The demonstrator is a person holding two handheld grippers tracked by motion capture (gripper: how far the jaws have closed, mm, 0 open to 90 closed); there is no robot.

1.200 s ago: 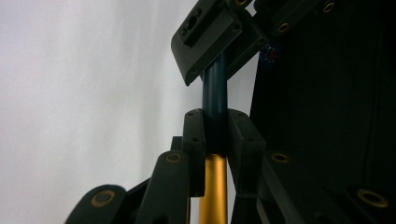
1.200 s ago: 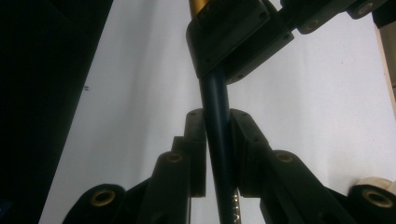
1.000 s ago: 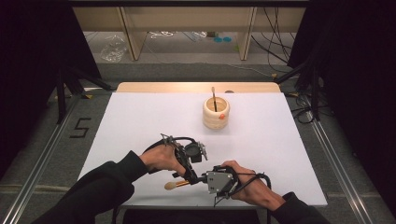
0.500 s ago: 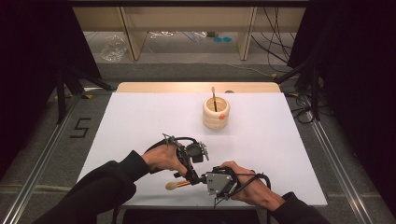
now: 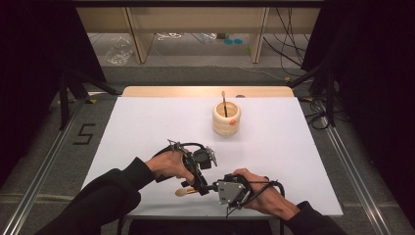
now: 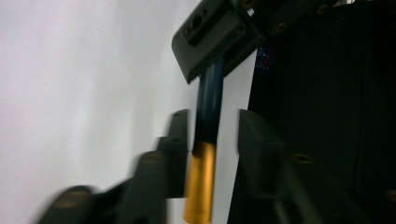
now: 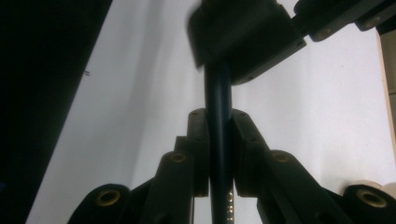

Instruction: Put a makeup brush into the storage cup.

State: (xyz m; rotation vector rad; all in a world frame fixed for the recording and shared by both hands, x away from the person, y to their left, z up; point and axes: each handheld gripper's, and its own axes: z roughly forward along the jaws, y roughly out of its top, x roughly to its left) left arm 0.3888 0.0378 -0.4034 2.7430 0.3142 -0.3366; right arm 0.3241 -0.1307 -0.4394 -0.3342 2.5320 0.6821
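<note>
Two grippers meet at near table (image 5: 147, 122) edge: right gripper (image 7: 219, 140) pinching dark brush handle (image 7: 218, 107); left gripper (image 6: 210, 135) jaws just been opening, spread, brush between, pads clear. Cup (image 5: 226, 119) far, centre.

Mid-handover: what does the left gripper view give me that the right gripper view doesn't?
Left gripper view: the gold ferrule sits between the jaws of the left gripper, which have just been opening, with a gap on either side. Right gripper view: the right gripper is clamped on the dark blue handle, which has pale lettering. Both: that handle, the white table, and the other gripper's jaw farther up.
</note>
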